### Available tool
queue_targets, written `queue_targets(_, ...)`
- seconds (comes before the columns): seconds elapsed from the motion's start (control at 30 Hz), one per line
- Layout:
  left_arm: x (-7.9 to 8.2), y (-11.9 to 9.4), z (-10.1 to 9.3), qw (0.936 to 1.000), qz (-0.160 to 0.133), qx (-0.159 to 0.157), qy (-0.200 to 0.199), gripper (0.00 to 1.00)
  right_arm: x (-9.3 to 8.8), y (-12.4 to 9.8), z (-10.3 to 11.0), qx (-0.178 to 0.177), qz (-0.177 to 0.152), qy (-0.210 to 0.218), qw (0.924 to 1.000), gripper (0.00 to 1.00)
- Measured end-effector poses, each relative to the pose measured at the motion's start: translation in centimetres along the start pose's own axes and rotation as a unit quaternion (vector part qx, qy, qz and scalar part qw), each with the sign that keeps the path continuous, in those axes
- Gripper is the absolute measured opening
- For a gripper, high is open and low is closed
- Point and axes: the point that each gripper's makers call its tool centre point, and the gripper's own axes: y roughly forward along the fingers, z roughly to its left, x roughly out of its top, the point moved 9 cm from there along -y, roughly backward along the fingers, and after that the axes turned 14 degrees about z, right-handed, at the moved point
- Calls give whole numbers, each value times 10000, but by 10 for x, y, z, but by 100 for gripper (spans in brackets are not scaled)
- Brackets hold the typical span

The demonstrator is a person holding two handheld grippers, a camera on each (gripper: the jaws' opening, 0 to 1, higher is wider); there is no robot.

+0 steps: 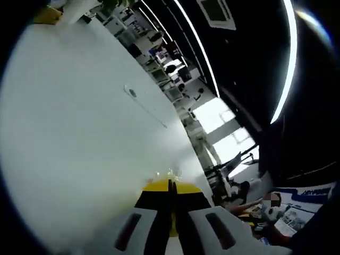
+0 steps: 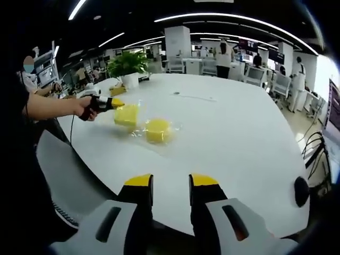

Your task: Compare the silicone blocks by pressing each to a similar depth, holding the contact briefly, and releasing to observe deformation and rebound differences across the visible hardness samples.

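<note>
Two yellow silicone blocks lie on the white table (image 2: 239, 138): the square block (image 2: 127, 115) nearest the potted plant (image 2: 126, 65), the round block (image 2: 156, 129) just beside it. The left gripper (image 2: 112, 103), jaws clenched, touches the square block; press squarely, hold, then lift cleanly. The right gripper (image 2: 171, 181) hovers released, well back from both.

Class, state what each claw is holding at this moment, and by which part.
Nothing is held. The right claw is open and empty; the left claw is shut, its tips near a yellow block.
</note>
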Motion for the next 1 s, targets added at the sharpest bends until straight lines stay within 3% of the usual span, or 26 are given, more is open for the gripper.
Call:
queue_targets(0.1, 1, -12, -12, 9987, 90, 90, 486, 0, 0, 0, 0, -16, -13, -10, 10000, 22)
queue_targets(0.2, -1, -28, -37, 9946, 244, 9, 1006, 0, -1, 2, 3, 38, 3, -64, 10000, 22)
queue_targets(0.43, -3, -47, -92, 9845, 365, -271, 1692, 0, 14, 9, 12, 413, -131, -241, 9988, 25)
queue_targets(0.47, -3, -49, -105, 9814, 377, -339, 1854, 0, 22, 10, 18, 664, -278, -329, 9969, 27)
queue_targets(0.53, -3, -50, -120, 9786, 413, -473, 1958, 0, 29, 11, 23, 811, -411, -421, 9950, 30)
queue_targets(0.7, -6, -48, -150, 9681, 678, -699, 2310, 0, 52, 5, 44, 1464, -978, -746, 9815, 37)
queue_targets(0.8, -11, -45, -165, 9574, 915, -837, 2607, 0, 63, 2, 51, 1690, -1114, -906, 9751, 39)
queue_targets(0.9, -14, -42, -177, 9527, 1026, -898, 2716, 0, 75, 2, 51, 1784, -1196, -901, 9725, 40)
queue_targets(1.0, -16, -43, -186, 9495, 1074, -1101, 2734, 0, 94, -1, 53, 2071, -1531, -694, 9638, 43)
